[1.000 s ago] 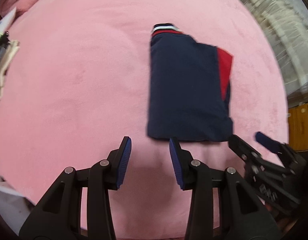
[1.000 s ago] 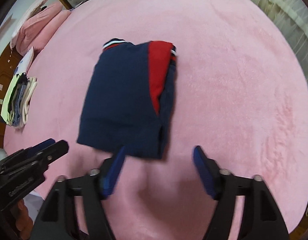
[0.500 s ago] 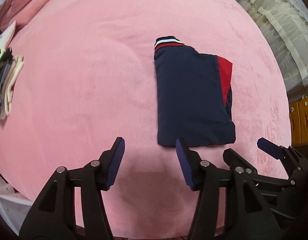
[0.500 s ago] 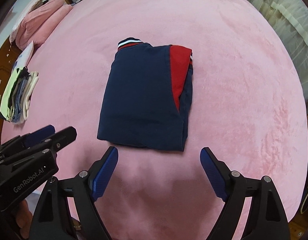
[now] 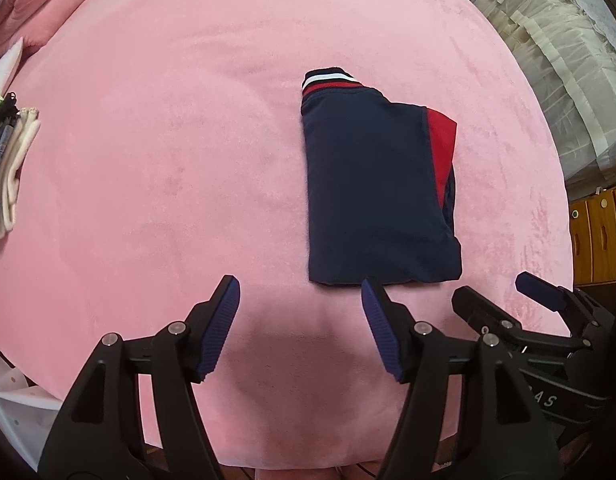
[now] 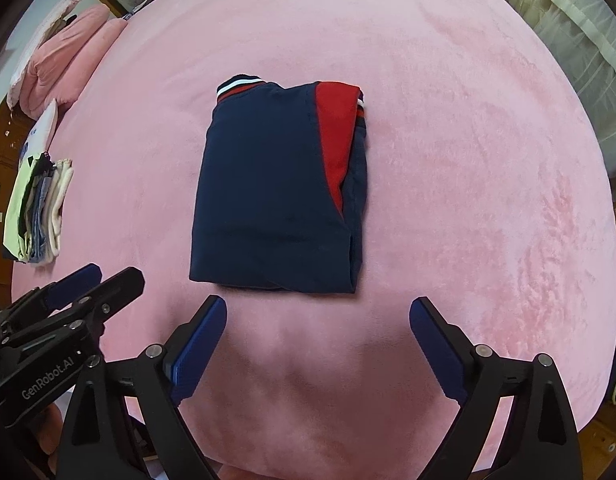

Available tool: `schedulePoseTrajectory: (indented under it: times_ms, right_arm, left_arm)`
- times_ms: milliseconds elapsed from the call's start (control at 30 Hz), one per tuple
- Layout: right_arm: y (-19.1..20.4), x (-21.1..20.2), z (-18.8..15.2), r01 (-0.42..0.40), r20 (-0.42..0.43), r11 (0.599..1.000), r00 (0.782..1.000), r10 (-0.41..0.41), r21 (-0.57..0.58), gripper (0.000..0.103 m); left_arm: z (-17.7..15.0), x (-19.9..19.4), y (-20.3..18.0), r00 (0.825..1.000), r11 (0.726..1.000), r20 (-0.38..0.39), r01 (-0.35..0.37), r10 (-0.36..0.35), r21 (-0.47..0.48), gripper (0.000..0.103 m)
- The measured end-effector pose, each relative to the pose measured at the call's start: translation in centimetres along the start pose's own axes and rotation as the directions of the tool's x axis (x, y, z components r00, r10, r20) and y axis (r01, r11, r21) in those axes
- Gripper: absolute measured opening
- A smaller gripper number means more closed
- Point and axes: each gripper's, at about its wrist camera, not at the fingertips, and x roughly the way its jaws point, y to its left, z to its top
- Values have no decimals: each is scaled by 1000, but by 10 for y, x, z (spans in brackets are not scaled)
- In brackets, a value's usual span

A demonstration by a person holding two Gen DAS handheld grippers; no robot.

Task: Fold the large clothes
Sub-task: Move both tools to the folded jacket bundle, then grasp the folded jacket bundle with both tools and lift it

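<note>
A navy garment (image 5: pixel 372 192) (image 6: pixel 275 200) with a red panel and a striped white-and-red cuff lies folded into a flat rectangle on the pink bedspread (image 5: pixel 167 152) (image 6: pixel 468 160). My left gripper (image 5: pixel 299 304) hangs above the bed just near of the garment's near left corner, its jaws opening, nothing between them. My right gripper (image 6: pixel 318 316) hovers just near of the garment's near edge, jaws also opening wide and empty. Each gripper shows in the other's view: the right gripper (image 5: pixel 504 300) at lower right, the left gripper (image 6: pixel 95 280) at lower left.
A stack of folded clothes (image 5: pixel 7 168) (image 6: pixel 39 208) sits at the bed's left edge. Pink pillows (image 6: pixel 63 64) lie at the far left corner. Pale curtains (image 5: pixel 556 60) hang beyond the bed on the right, with wooden furniture (image 5: pixel 596 232) below them.
Both grippers have opened wider and drawn back from the garment's near edge, which now lies flat and apart from them. The views have pulled up and away a little.
</note>
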Motion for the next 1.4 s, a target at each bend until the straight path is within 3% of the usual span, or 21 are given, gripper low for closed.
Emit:
schedulePoseTrajectory:
  times_ms: [633,833,933,1067,1267,1400]
  right_arm:
    - [-22,22,4,-56,-80,995,995,63,83,95]
    - [-37,40,14,-115,-115,981,984,133,155,95]
    - [-48,57,20,-193,-145,958,963,226,213,95]
    - [-65,84,26,-331,-150,884,906,395,330,95]
    - [-79,116,32,-388,-167,831,861,481,399,95]
    - [-82,126,35,-438,-150,797,832,535,415,95]
  left_arm:
    - [12,20,-3,999,1000,-34,8,-9,-14,61]
    - [24,44,-5,997,999,-68,26,-29,-44,61]
    - [32,56,-7,997,997,-58,50,-53,-54,61]
    - [44,86,-7,985,988,-105,128,-136,-84,61]
    - [57,111,-1,968,968,-120,205,-222,-144,61]
    - [64,128,6,942,941,-138,279,-307,-190,63]
